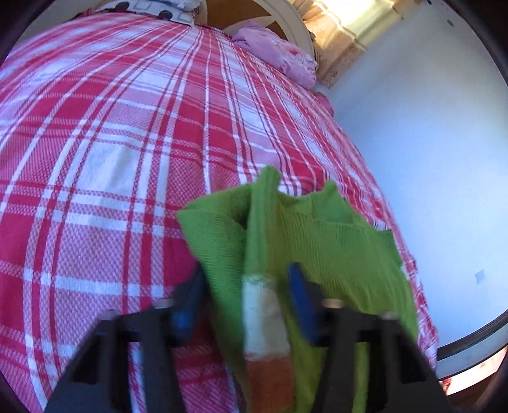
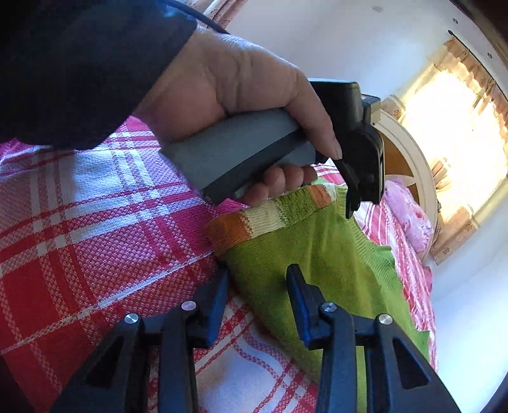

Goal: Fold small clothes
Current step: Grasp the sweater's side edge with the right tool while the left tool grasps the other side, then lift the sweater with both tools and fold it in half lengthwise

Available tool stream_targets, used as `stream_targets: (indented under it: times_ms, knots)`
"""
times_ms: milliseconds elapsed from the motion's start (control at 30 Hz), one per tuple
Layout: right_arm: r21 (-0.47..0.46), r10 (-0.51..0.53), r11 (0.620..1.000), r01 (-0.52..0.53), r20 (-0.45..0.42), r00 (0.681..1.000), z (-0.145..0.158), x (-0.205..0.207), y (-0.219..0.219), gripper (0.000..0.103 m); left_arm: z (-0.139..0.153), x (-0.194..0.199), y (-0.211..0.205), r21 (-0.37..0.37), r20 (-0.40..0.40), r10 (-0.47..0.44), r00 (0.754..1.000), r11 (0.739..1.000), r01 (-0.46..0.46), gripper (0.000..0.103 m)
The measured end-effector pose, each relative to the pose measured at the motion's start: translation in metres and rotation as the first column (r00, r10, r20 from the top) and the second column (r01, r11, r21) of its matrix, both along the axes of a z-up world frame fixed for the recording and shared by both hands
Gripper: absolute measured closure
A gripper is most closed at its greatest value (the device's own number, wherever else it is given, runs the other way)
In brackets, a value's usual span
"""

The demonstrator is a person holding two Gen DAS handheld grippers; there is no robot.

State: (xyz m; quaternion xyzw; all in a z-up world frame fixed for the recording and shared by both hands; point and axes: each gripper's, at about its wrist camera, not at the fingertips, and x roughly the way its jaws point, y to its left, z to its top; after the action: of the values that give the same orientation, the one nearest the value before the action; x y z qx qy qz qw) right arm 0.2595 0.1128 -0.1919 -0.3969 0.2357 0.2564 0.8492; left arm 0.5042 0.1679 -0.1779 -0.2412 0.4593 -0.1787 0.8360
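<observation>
A small green knitted garment (image 1: 317, 232) with an orange and white striped hem (image 1: 265, 327) lies on the red and white plaid bedspread (image 1: 111, 143). My left gripper (image 1: 246, 286) is open, its blue fingers either side of a raised fold of the hem. In the right wrist view the same garment (image 2: 320, 254) lies near the bed's right side. My right gripper (image 2: 257, 282) is open, one blue finger over the green knit, one at its edge. The left gripper, held in a hand (image 2: 235, 95), hovers over the striped hem (image 2: 273, 213).
A pink folded cloth or pillow (image 1: 279, 54) lies at the head of the bed by a white headboard (image 1: 285, 19). The bed's right edge drops off next to a pale wall (image 1: 428, 159). A bright curtained window (image 2: 454, 127) is behind.
</observation>
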Motion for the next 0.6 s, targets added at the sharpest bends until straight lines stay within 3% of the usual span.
stream_targets:
  times_ms: [67, 100, 300, 600]
  knots:
    - [0.006, 0.008, 1.000, -0.008, -0.026, 1.000, 0.002, 0.001, -0.001, 0.094, -0.010, 0.001, 0.008, -0.089, -0.017, -0.008, 1.000, 0.996, 0.006, 0.085]
    - [0.008, 0.000, 1.000, 0.000, -0.029, 1.000, 0.002, 0.001, -0.002, 0.096, -0.010, 0.000, 0.008, -0.092, -0.007, -0.010, 1.000, 0.996, 0.009, 0.086]
    - [0.094, -0.001, 0.996, 0.007, -0.059, 0.998, 0.024, 0.002, -0.018, 0.097, -0.006, -0.008, 0.012, -0.148, 0.005, 0.015, 1.000, 0.989, -0.014, 0.087]
    - [0.257, -0.068, 0.962, 0.088, -0.087, 0.994, 0.060, 0.010, -0.074, 0.097, 0.026, -0.018, 0.004, -0.212, 0.067, 0.050, 0.997, 0.977, -0.035, 0.087]
